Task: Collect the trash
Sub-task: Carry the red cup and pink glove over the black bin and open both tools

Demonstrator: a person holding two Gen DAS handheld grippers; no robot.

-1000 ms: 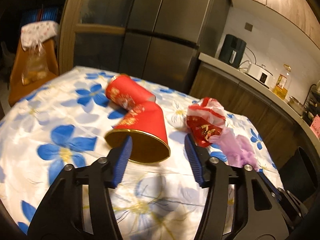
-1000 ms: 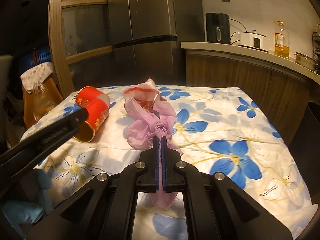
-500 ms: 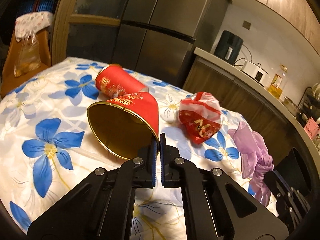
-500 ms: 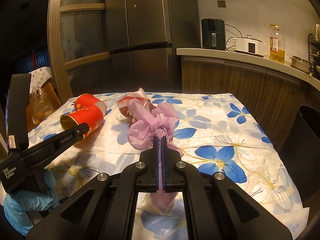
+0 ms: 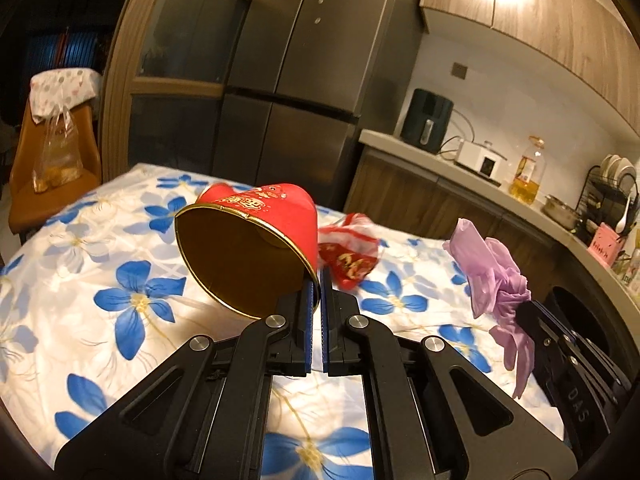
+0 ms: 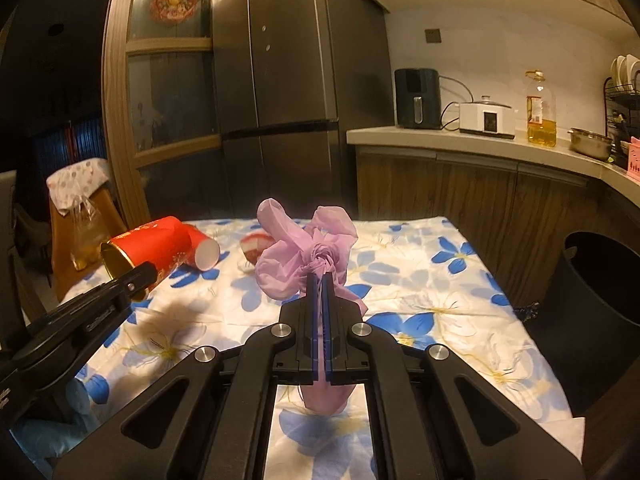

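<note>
My left gripper [image 5: 316, 280] is shut on the rim of a red paper cup [image 5: 256, 236] with a gold inside, held above the flowered table [image 5: 120, 280]. The cup also shows in the right wrist view [image 6: 152, 244], with a second red cup [image 6: 202, 250] by it. My right gripper [image 6: 320, 280] is shut on a crumpled purple plastic bag [image 6: 304, 256], lifted off the table; it also shows in the left wrist view [image 5: 492, 272]. A red and white wrapper [image 5: 352, 256] lies on the table behind the cup.
A black bin [image 6: 600, 280] stands at the table's right edge. A kitchen counter [image 6: 480, 140] with appliances and an oil bottle runs behind. A fridge [image 6: 296, 80] stands at the back. An orange chair [image 5: 48, 168] with a plastic bag stands to the left.
My left gripper closed on the red cup's rim and lifted it off the table. My right gripper raised the purple bag higher.
</note>
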